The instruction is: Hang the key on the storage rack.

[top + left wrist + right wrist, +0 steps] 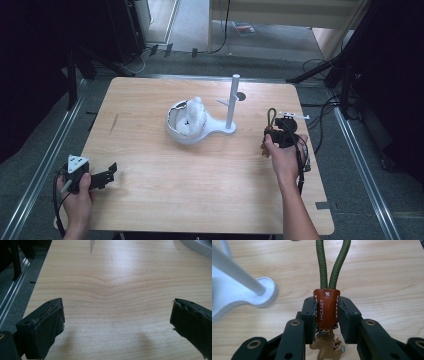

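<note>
The right gripper (327,322) clamps a keychain's leather tab (326,307), green cord loop (333,262) pointing away; the stand's post (232,102), probably the target, stands leftward.

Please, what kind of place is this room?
Probably a lab or studio set up for recording, not a home. A light wooden table stands alone on a grey floor, metal rails run beside it, black stand legs surround it and loose black cables lie about.
</note>
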Available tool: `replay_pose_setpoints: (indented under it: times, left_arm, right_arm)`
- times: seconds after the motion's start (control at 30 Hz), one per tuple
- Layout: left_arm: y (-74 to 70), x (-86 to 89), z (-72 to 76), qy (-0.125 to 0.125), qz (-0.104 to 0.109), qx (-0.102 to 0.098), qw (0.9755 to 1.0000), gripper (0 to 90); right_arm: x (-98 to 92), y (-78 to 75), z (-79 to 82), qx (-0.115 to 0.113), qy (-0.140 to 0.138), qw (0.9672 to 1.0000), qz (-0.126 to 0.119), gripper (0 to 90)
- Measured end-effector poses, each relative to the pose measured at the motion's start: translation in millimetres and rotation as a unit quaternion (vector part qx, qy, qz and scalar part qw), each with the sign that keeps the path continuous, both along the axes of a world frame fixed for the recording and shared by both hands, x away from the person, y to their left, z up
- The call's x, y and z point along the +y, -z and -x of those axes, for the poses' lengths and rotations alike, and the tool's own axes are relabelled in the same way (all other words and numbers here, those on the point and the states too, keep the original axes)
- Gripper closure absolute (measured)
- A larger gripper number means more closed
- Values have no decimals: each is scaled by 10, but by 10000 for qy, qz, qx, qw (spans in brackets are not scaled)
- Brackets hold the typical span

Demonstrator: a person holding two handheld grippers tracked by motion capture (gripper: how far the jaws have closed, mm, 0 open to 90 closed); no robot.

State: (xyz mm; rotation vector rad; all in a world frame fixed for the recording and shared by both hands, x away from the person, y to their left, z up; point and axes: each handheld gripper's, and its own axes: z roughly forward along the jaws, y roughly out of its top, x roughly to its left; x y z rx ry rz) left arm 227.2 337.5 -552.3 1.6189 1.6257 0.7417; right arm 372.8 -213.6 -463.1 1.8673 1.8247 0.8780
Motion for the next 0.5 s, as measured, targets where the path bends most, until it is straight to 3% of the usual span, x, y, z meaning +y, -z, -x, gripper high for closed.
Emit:
replay_pose_setpoints:
  times: [0.3, 0.5]
  left_arm:
    - [-1, 5, 10, 4, 19, -60, 10000, 3]
    - [-7, 5, 24, -5, 37, -201, 9998, 3]
  right_arm:
    - [160, -170, 210, -550, -273, 9981, -79, 695]
    - [256, -270, 321, -844, -386, 9955, -205, 695]
